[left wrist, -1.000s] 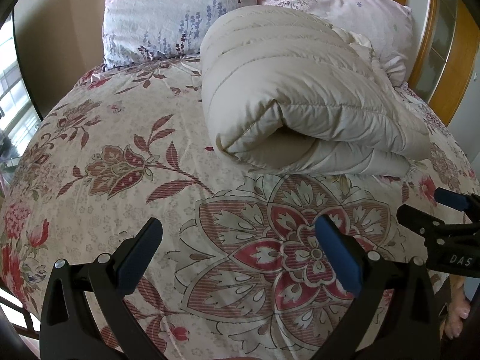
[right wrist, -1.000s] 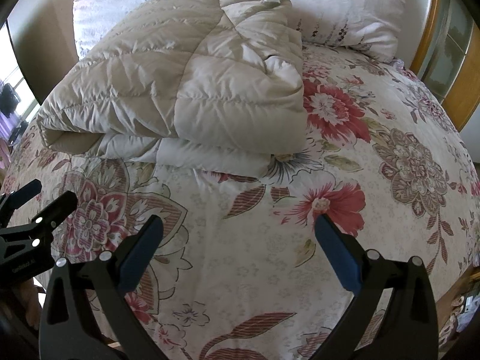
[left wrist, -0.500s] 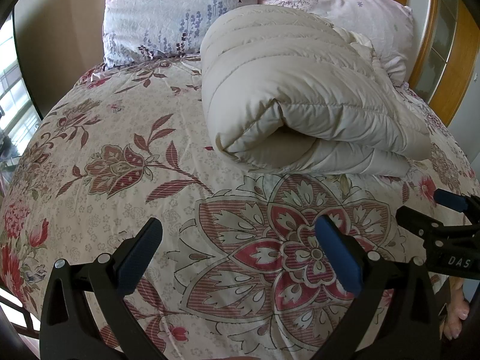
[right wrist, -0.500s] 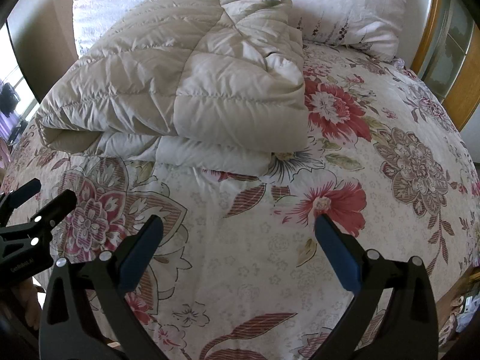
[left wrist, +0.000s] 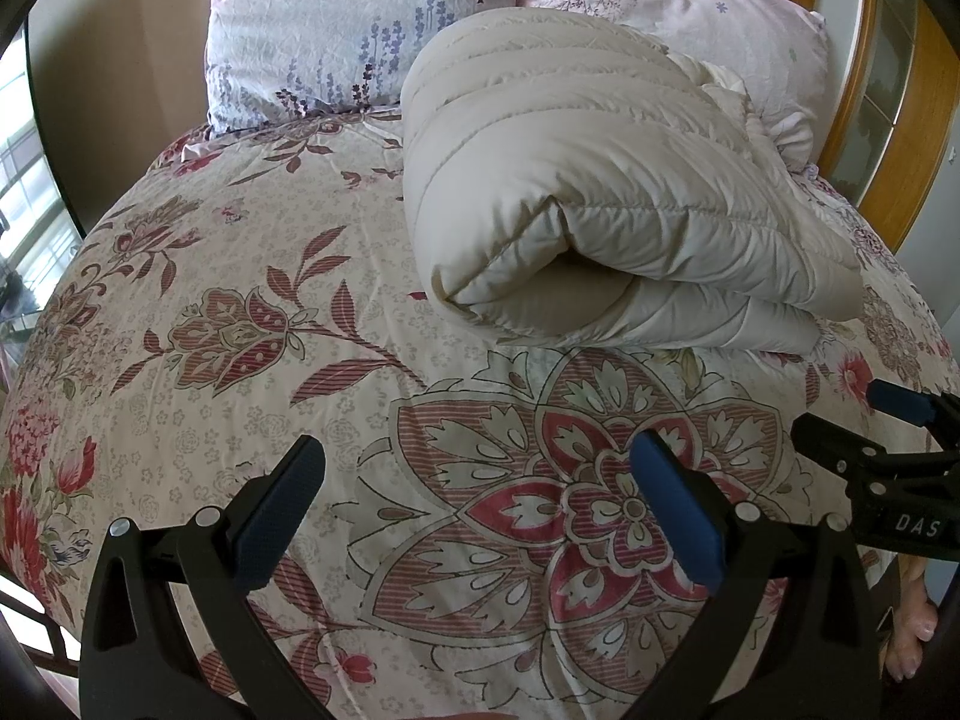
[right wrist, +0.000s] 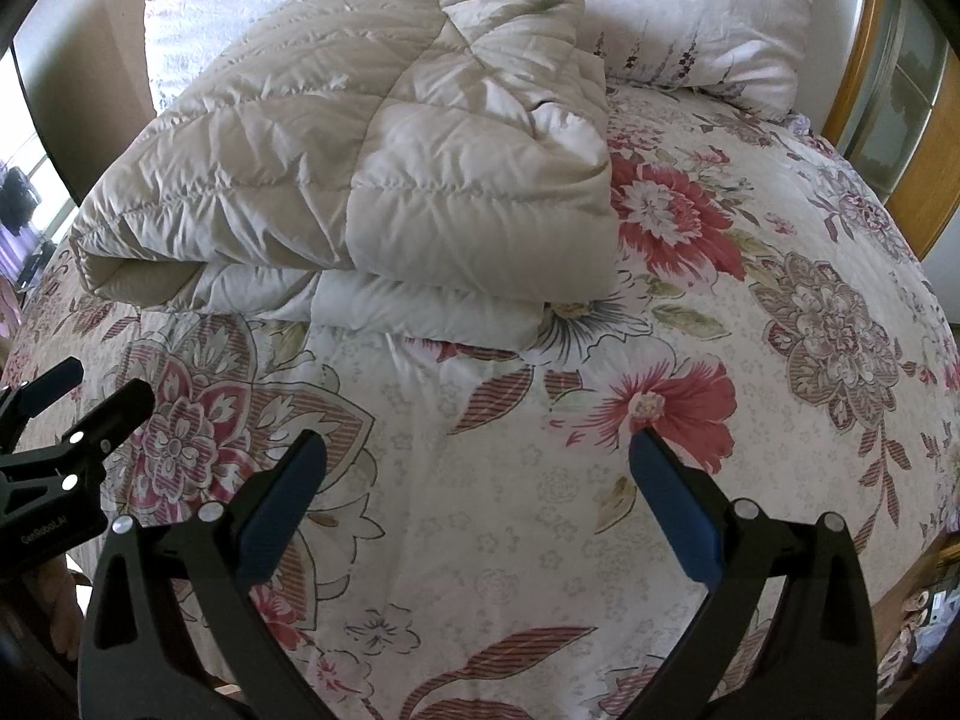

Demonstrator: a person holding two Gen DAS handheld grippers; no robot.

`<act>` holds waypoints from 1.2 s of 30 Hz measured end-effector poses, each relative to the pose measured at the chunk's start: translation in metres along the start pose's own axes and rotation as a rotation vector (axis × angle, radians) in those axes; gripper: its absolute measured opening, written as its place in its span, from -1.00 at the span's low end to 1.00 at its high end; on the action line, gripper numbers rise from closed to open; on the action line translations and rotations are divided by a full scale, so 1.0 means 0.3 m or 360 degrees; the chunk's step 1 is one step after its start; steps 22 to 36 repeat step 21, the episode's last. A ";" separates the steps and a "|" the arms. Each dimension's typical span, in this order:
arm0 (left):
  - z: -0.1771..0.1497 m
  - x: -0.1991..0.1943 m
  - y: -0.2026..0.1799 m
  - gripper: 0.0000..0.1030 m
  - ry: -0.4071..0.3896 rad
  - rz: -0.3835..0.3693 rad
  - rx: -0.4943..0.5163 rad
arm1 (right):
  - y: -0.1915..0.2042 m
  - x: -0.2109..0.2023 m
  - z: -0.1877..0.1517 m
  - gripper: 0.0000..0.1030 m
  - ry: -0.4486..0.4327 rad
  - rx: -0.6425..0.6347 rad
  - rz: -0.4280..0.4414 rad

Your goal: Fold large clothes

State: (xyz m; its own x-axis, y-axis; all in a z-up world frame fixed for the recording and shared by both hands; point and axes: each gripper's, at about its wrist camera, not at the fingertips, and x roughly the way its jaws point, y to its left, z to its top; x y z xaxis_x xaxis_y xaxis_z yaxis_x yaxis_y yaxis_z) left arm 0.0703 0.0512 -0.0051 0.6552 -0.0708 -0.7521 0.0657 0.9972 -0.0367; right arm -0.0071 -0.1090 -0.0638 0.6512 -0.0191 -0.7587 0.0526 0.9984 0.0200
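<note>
A cream quilted puffer garment (left wrist: 606, 192) lies folded into a thick bundle on the floral bedspread (left wrist: 252, 324). It also shows in the right wrist view (right wrist: 372, 180), folded with its rounded end to the left. My left gripper (left wrist: 477, 504) is open and empty, held above the bedspread well short of the bundle. My right gripper (right wrist: 477, 504) is open and empty too, at a similar distance. Each gripper shows at the edge of the other's view: the right gripper (left wrist: 870, 420) and the left gripper (right wrist: 78, 396).
Two pale pink pillows (left wrist: 360, 30) lean at the head of the bed behind the bundle. A wooden headboard frame (left wrist: 870, 90) stands at the right. A window (left wrist: 24, 192) is at the left. The bedspread (right wrist: 780, 330) spreads wide to the right of the bundle.
Almost nothing differs. The right wrist view has drifted slightly, so the bundle sits a touch lower in it. Both grippers stay open and empty.
</note>
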 end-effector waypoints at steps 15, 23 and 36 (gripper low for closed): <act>-0.003 0.002 -0.002 0.97 0.0005 -0.0002 -0.0001 | 0.002 0.013 -0.003 0.96 0.0011 0.0002 0.0004; -0.002 0.003 -0.002 0.97 0.0005 -0.0002 -0.0001 | 0.002 0.013 -0.003 0.96 0.0011 0.0002 0.0005; -0.002 0.003 -0.002 0.97 0.0005 -0.0002 -0.0001 | 0.002 0.013 -0.003 0.96 0.0011 0.0002 0.0005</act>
